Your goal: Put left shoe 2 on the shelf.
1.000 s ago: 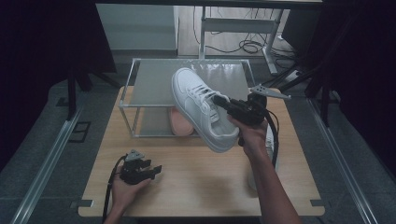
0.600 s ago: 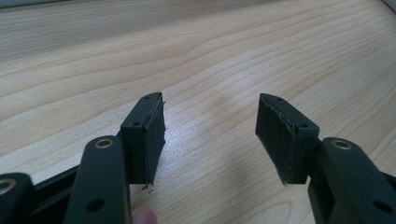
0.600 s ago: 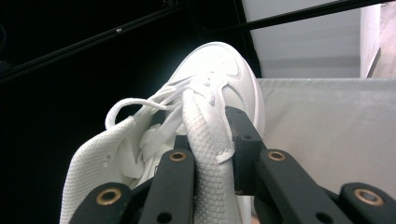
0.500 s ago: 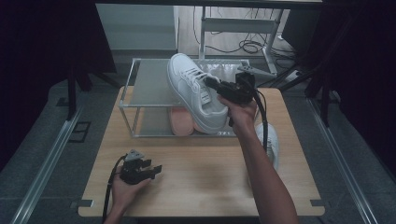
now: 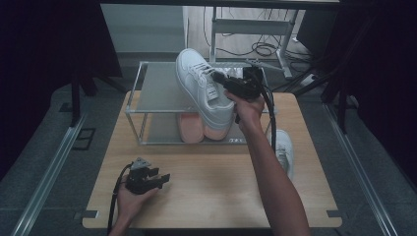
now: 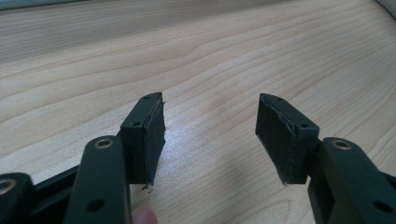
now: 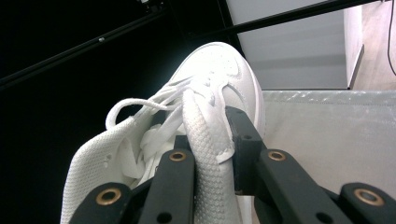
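A white sneaker [image 5: 202, 88] hangs over the top shelf of a metal-framed rack [image 5: 139, 83], toe toward the far side. My right gripper [image 5: 221, 83] is shut on its collar; in the right gripper view the padded side wall of the white sneaker [image 7: 205, 140] is pinched between the two black jaws. A pink shoe [image 5: 194, 129] lies on the rack's lower shelf. A second white sneaker [image 5: 284, 150] rests on the table to the right of the arm. My left gripper [image 5: 157, 179] rests on the wooden table [image 5: 206, 191] near its front left, jaws open with nothing between its fingertips [image 6: 148, 135].
The rack stands at the table's far edge. Behind it are cables [image 5: 263, 48] and a metal stand on the floor. Dark curtains flank both sides. An aluminium rail [image 5: 49, 172] runs along the floor at the left.
My right gripper has carried the white sneaker away from me and to the left, from in front of the rack to above its top shelf. The left gripper has stayed put.
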